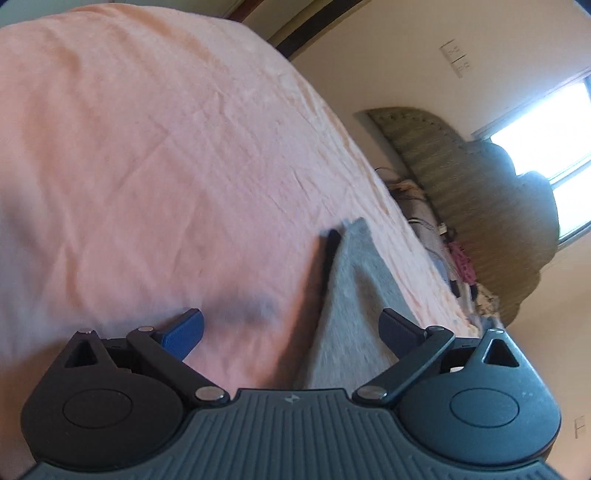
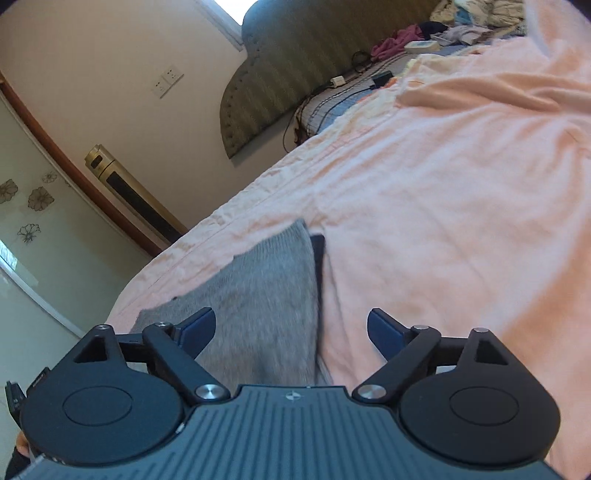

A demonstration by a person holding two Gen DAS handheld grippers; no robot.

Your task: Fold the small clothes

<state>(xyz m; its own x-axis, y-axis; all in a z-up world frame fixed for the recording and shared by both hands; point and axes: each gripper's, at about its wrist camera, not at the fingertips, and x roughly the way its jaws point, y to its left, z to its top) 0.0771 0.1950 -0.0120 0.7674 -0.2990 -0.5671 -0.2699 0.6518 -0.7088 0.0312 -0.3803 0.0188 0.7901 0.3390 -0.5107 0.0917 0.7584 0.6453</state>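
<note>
On the bed: a pink bedspread covered the mattress, wrinkled, filling most of both views.
Garment: a small grey knitted garment lay flat on the bedspread near the bed's edge, with a dark navy strip showing along one side of it.
Garment in right view: the same grey garment ran from under the tool body away toward the bed's edge, the navy strip beside its right border.
Left tool: fingers spread wide apart, holding nothing; the blue pad sat over bare bedspread, the other pad over the grey garment's far side.
Right tool: fingers likewise wide apart and empty; the left pad was over the grey knit, the right pad over pink bedspread.
Contact: I could not tell whether either tool touched the fabric.
Head of bed: an olive padded headboard stood against the wall, with a heap of mixed clothes and cables in front of it.
Wall: cream, with a socket plate and a gold tower unit standing beside a wooden door frame.
</note>
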